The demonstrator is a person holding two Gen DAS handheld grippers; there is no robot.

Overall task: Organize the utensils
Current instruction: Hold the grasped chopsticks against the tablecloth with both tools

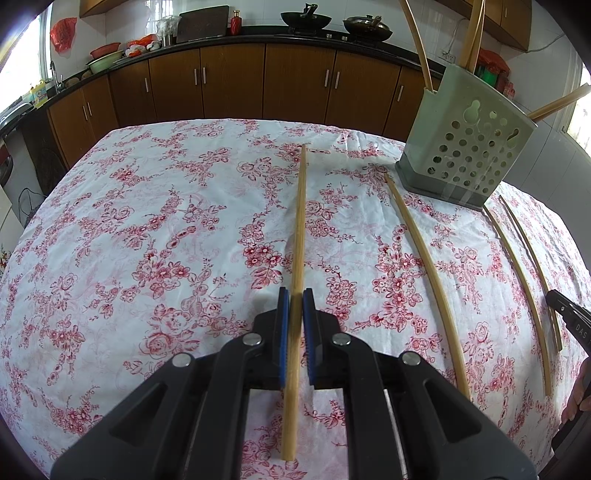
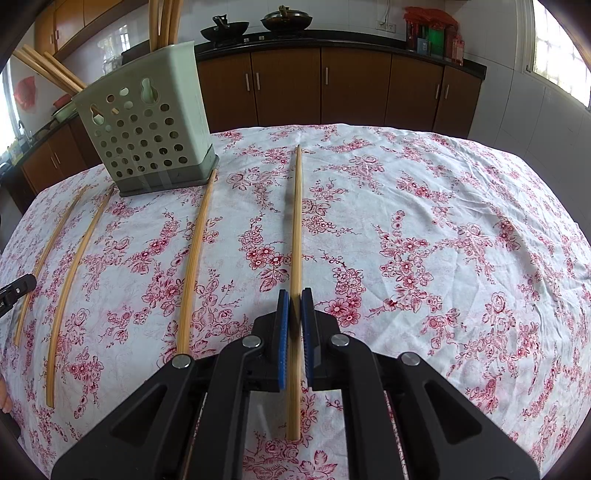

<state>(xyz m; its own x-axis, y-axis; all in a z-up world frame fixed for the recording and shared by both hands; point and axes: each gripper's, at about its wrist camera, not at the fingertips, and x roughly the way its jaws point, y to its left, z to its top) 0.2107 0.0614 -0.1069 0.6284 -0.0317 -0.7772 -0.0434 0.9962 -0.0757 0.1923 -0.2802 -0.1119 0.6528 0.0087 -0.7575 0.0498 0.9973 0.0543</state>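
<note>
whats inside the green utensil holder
Several wooden chopsticks stand in the green utensil holder, leaning out over the rim. Their lower ends are mostly hidden behind its perforated wall.

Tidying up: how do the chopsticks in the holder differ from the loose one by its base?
The chopsticks in the holder stand upright or lean over its rim, contained; the loose chopstick lies flat on the tablecloth, outside, tip near the base. Both are plain light wood.

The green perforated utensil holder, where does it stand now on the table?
The utensil holder stands upright at the far side of the floral tablecloth, upper right in the left wrist view, upper left in the right wrist view, with chopsticks inside.
</note>
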